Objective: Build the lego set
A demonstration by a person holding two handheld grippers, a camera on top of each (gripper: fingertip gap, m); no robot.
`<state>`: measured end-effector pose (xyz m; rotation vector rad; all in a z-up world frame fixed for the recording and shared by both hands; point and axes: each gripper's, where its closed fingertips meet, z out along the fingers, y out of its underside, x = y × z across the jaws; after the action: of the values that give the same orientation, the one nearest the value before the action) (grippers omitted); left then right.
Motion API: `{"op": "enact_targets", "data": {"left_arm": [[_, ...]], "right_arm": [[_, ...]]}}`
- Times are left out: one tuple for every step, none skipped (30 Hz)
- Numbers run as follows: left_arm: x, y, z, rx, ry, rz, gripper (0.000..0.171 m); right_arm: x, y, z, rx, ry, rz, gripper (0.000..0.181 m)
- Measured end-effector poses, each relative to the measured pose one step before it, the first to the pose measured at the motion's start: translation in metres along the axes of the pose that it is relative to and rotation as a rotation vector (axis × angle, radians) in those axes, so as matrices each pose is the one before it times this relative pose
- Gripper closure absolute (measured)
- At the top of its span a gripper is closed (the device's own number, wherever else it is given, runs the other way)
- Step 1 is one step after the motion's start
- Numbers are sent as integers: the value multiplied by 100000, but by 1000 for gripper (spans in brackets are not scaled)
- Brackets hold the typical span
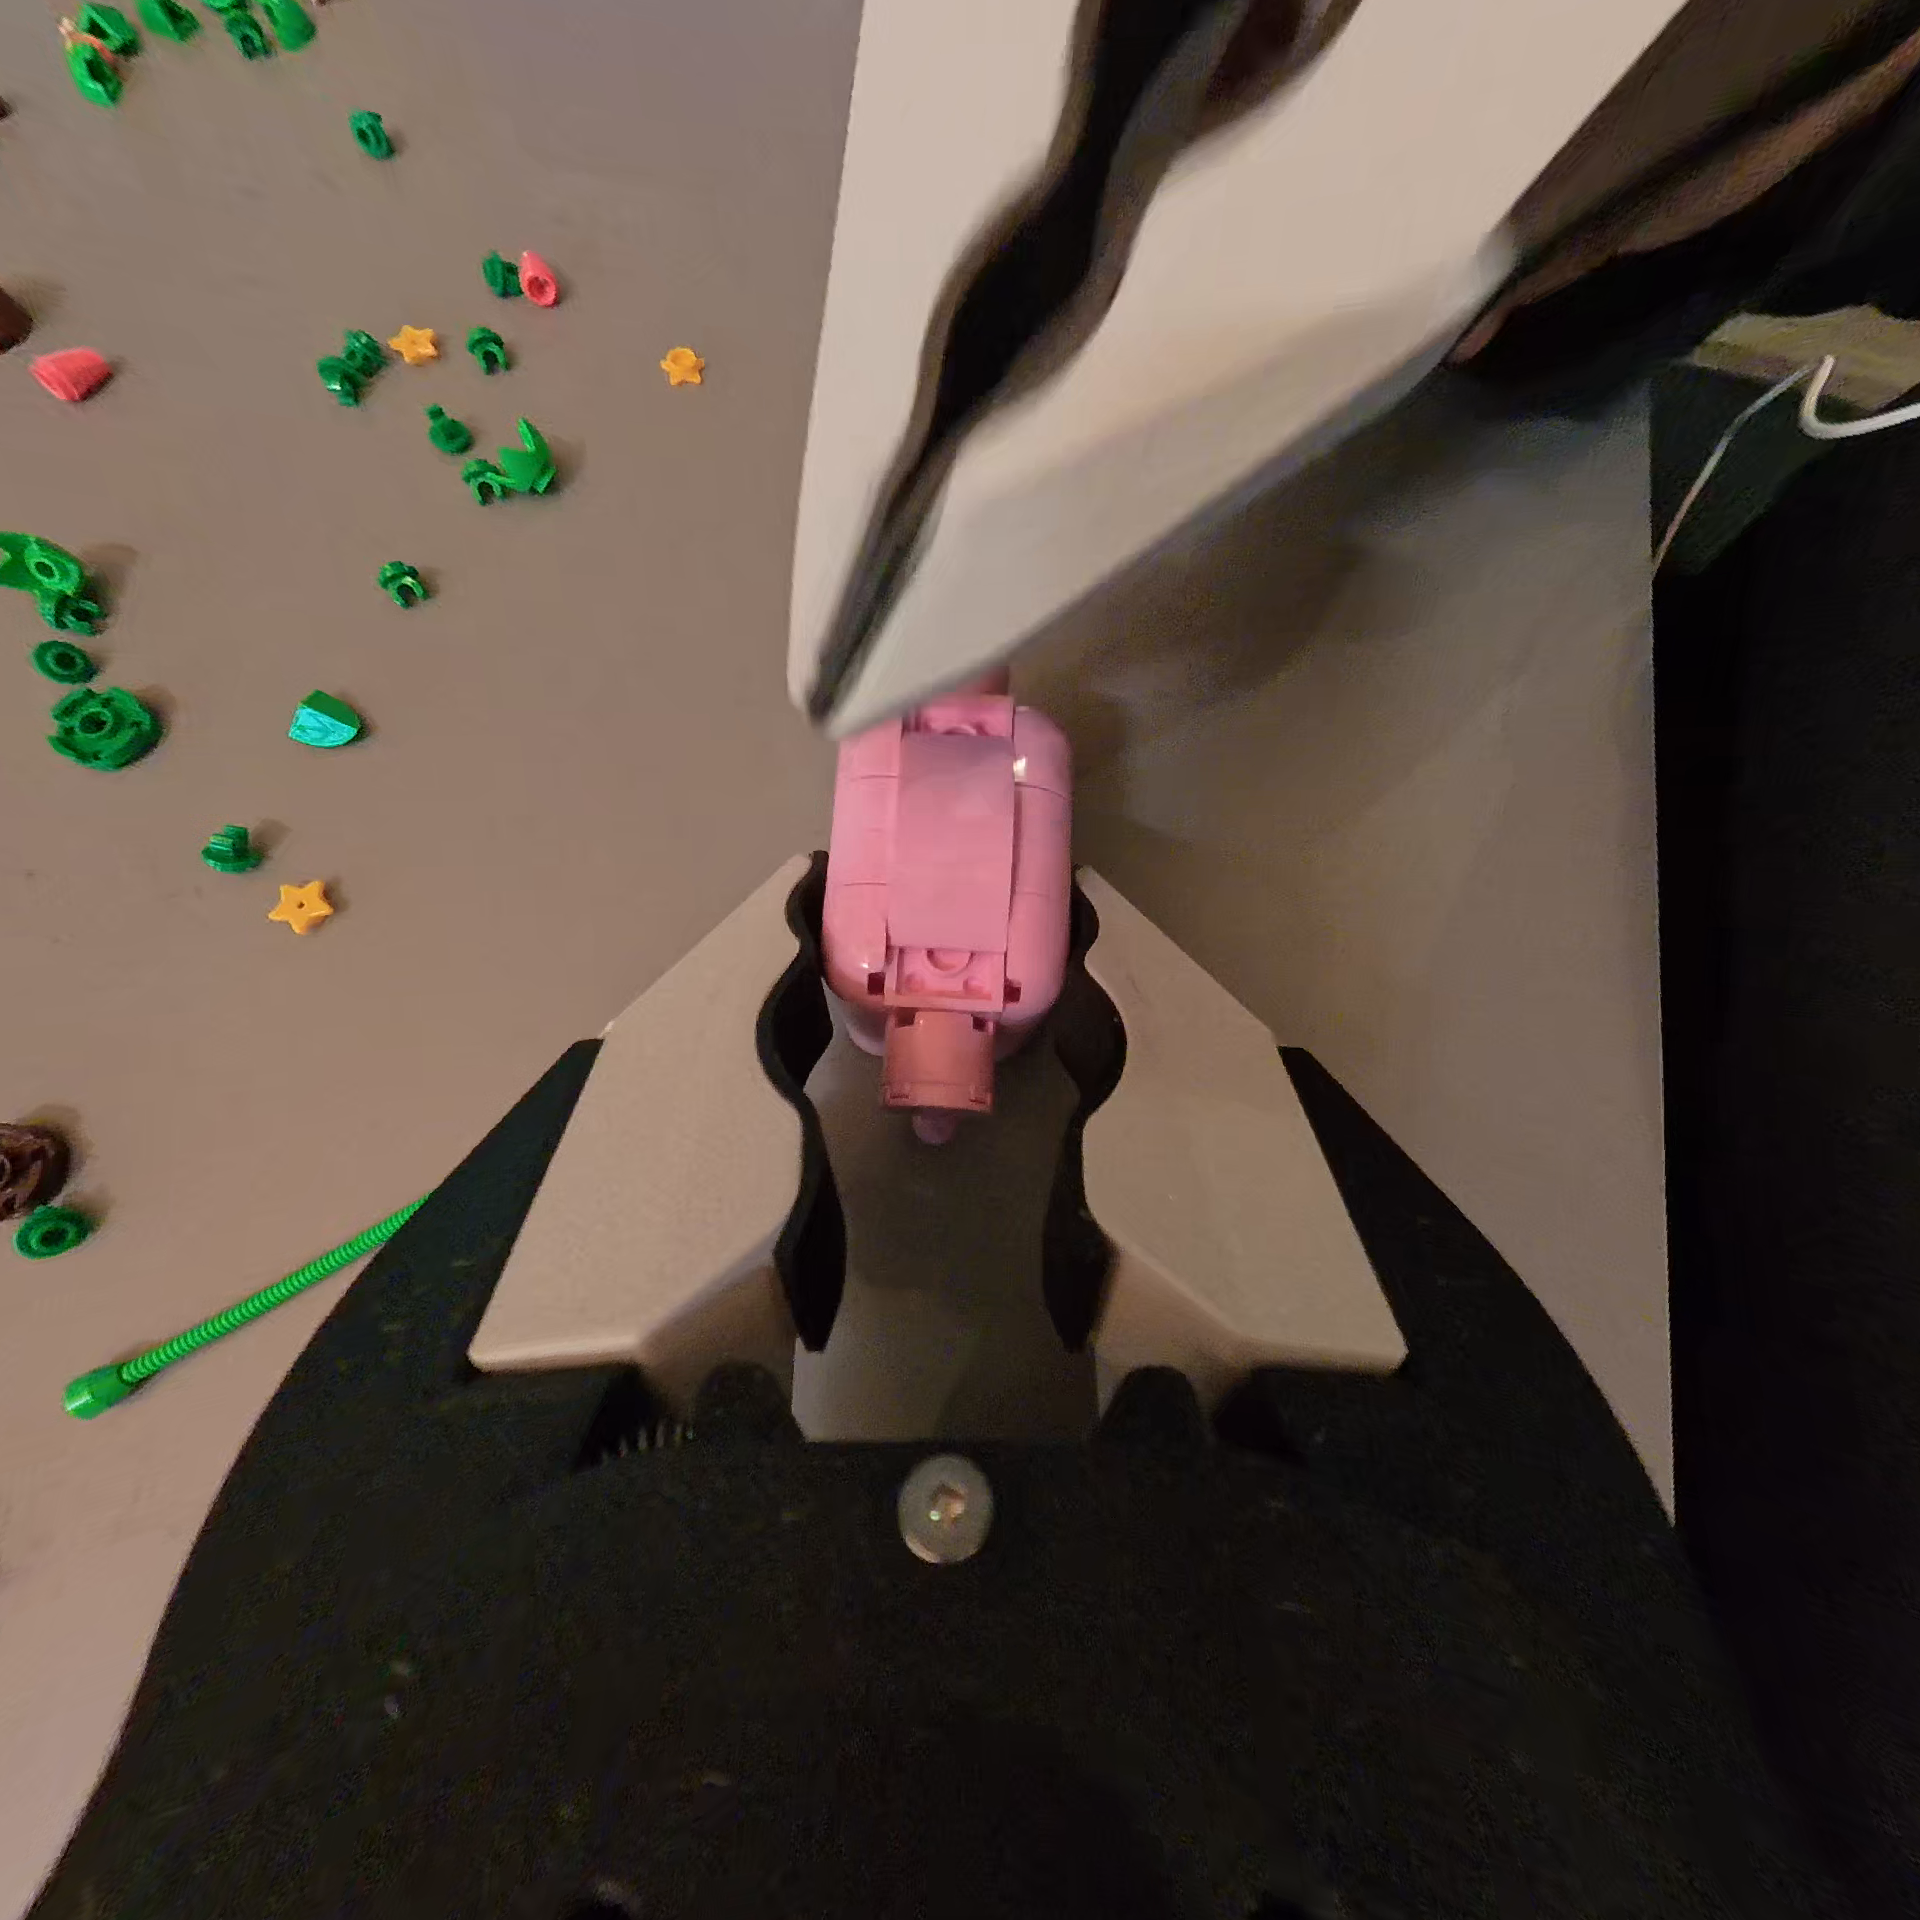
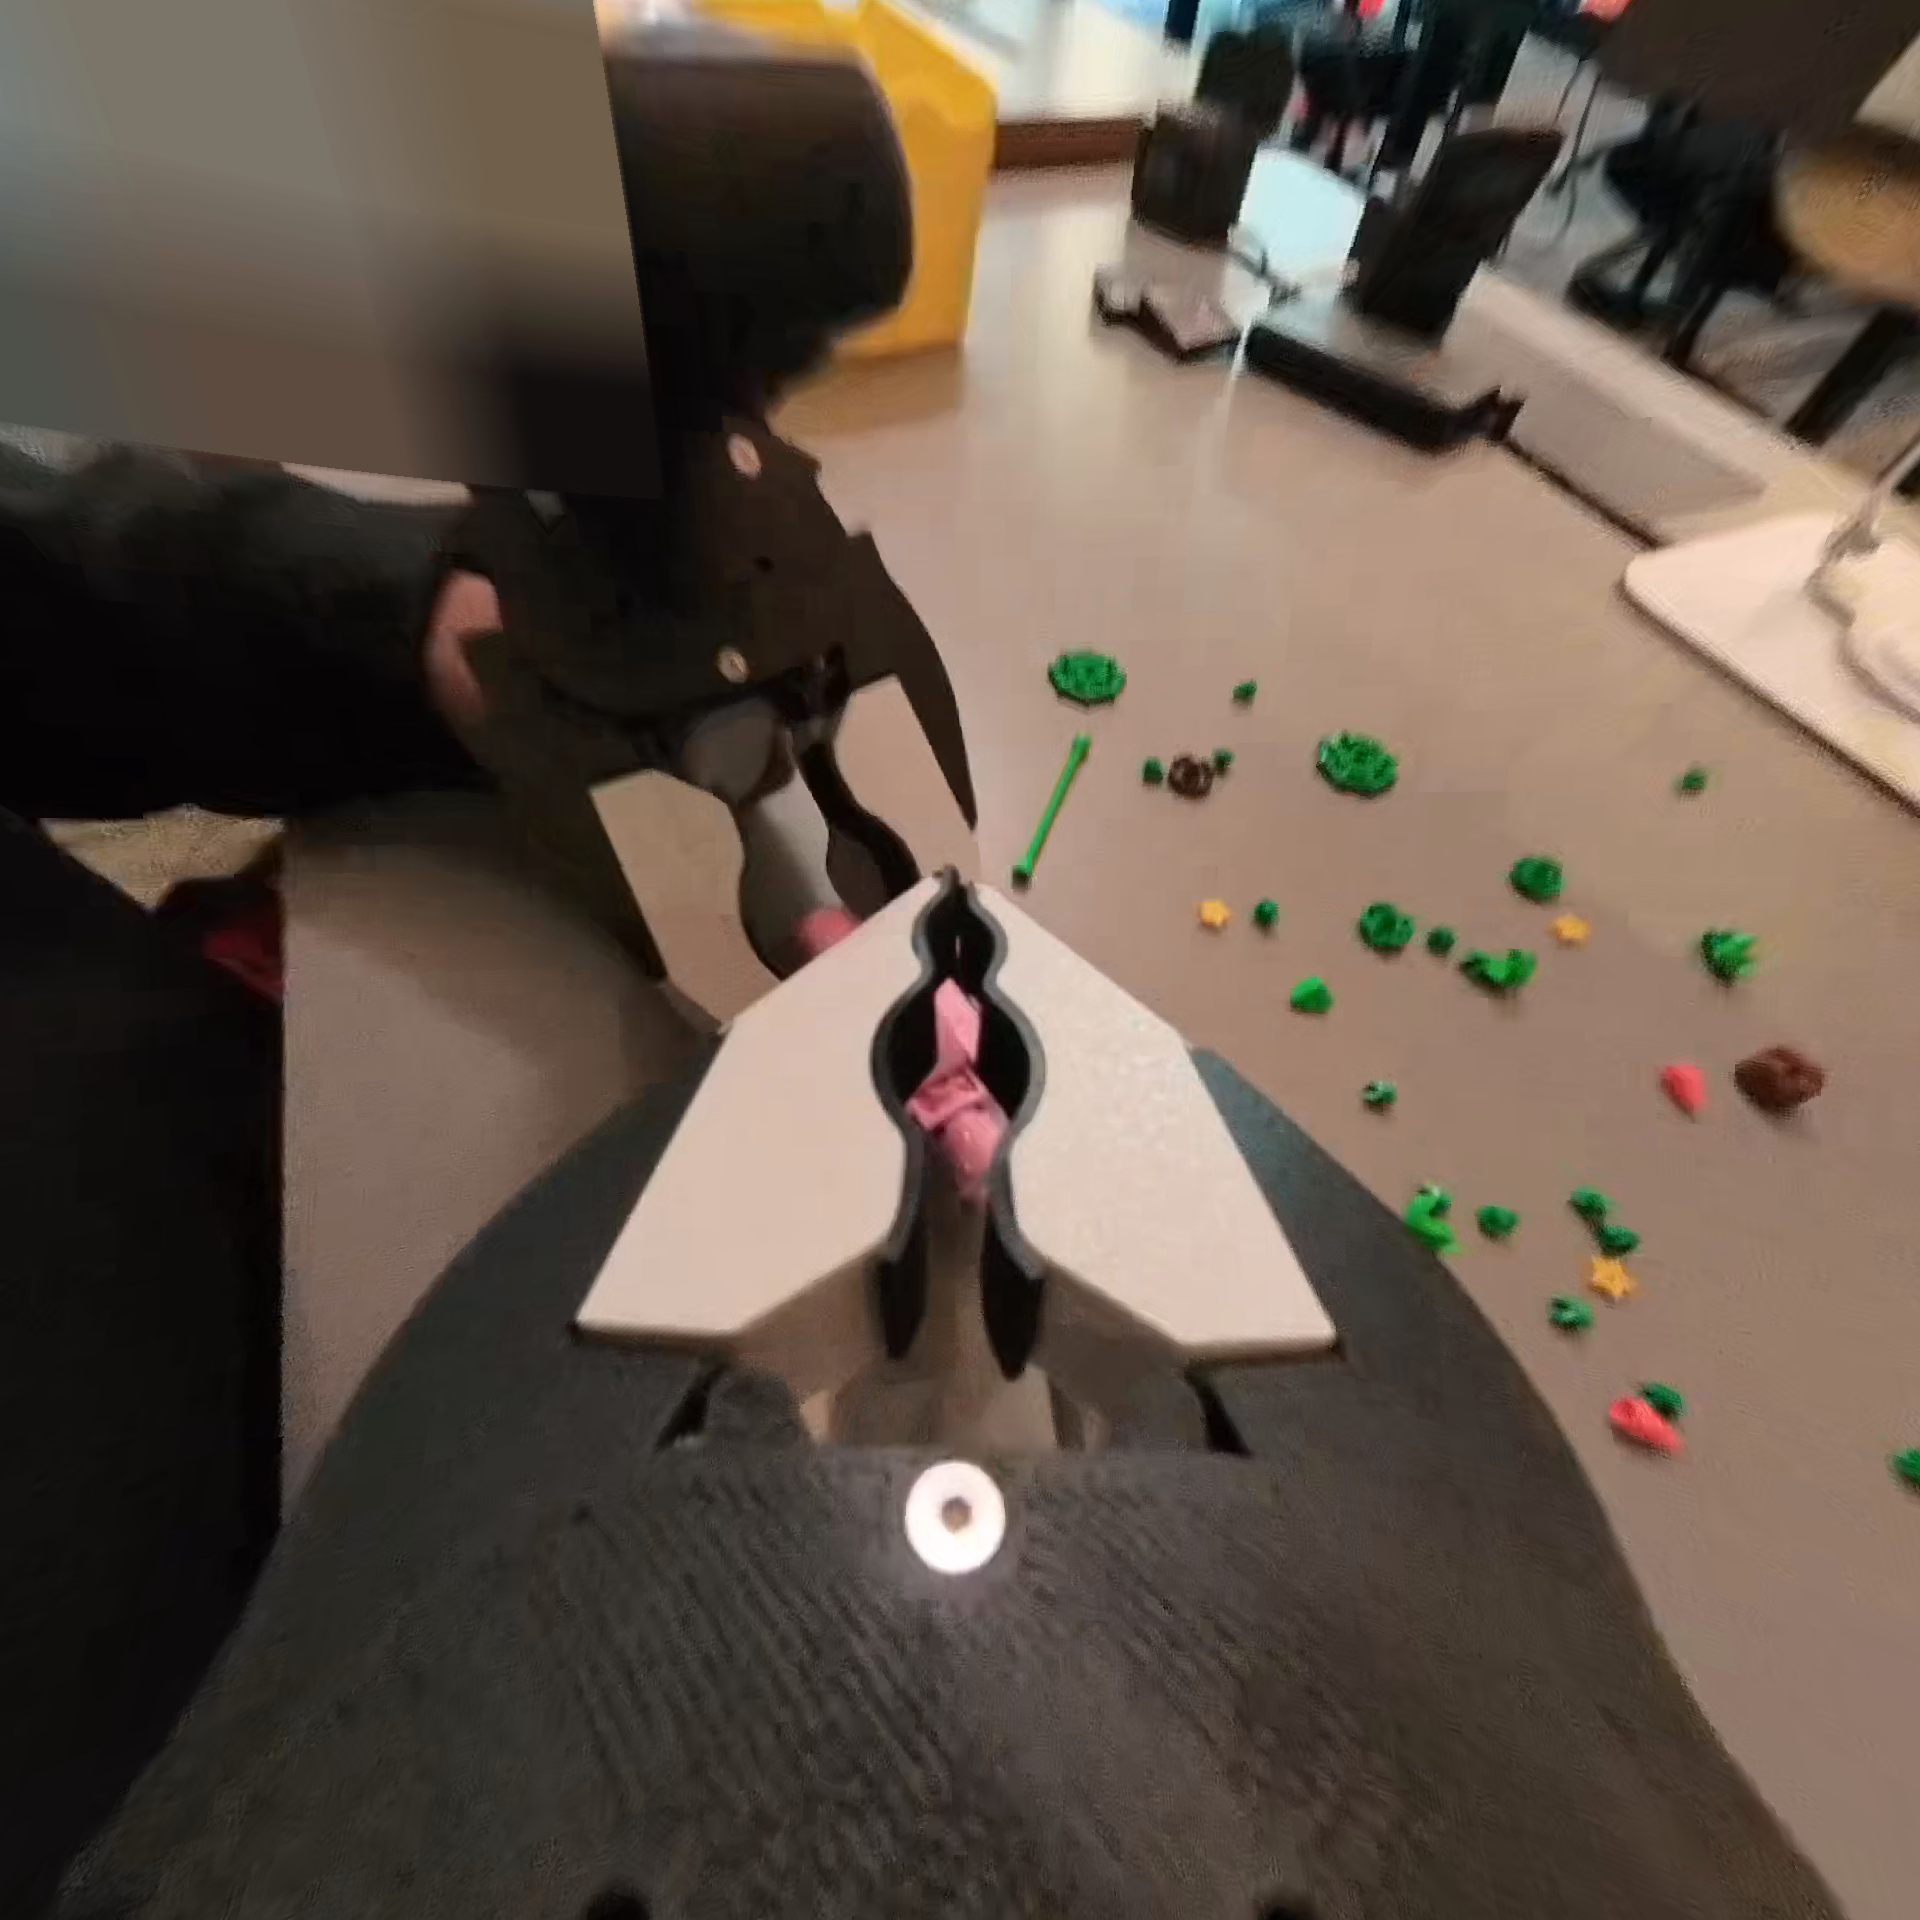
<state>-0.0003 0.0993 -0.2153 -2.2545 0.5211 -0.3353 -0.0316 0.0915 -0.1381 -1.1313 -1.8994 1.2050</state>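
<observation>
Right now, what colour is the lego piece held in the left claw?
Pink, with a darker pink stub at its near end; the lego piece in the left claw shows best in the left wrist view.

Grey-brown table (image 2: 1195,540) runs across both views. Yellow bin (image 2: 935,177) at far end, blurred. Dark chairs (image 2: 1444,218) and round wooden table (image 2: 1860,218) beyond. White tray (image 2: 1756,634) at right edge, touching tabletop. White cable (image 1: 1849,416) over dark drop past table edge.

A rounded pink lego assembly (image 1: 948,883) (darker pink peg at its near end) is sitting above the table, green, yellow and red pieces (image 1: 343,374) lying scattered beyond.
</observation>
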Motion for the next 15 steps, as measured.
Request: {"op": "enact_targets", "data": {"left_arm": [[-12,5,3,-72,-150,130,132],[3,6,-3,-43,17,-12,131],[3,4,4,12,221,-250,131],[11,-1,9,28,288,-111,132],[107,2,29,-163,146,846,132],[-23,11,4,-54,-693,534,132],[-14,8,-1,-103,-77,-22,131],[0,10,4,-50,158,-201,131],[-13,3,-3,-23,18,-101,131],[-4,-2,-1,8,83,-97,131],[8,-2,-3,29,183,-190,131],[20,-3,19,-35,267,-90,131],[28,28,11,-216,-149,432,131],[-31,6,0,-36,-419,243,131],[-15,-7,-12,39,-37,-107,131]], "right_arm": [[-370,-1002,-359,4818,-830,-343,181],[-338,389,266,-1896,-962,-295,181],[-393,2157,938,-10427,-2018,-1,181],[-178,1143,851,-3424,-1402,3175,181],[38,27,-49,-1042,-1722,1051,181],[397,-146,-208,-2798,1702,-1513,181],[427,-1012,-538,4387,4362,-4467,181],[-262,-1443,-640,7689,926,-3353,181],[-399,-758,-269,3674,-433,-1121,181],[-296,602,290,-2842,-558,-450,181],[-439,2260,898,-10756,-2558,408,181],[-954,473,561,752,-6641,4712,181],[-9,96,-8,-1382,-1796,3556,181],[835,-220,-355,-1075,4754,-2812,181],[772,-1152,-835,5686,6135,-4566,181]]}}
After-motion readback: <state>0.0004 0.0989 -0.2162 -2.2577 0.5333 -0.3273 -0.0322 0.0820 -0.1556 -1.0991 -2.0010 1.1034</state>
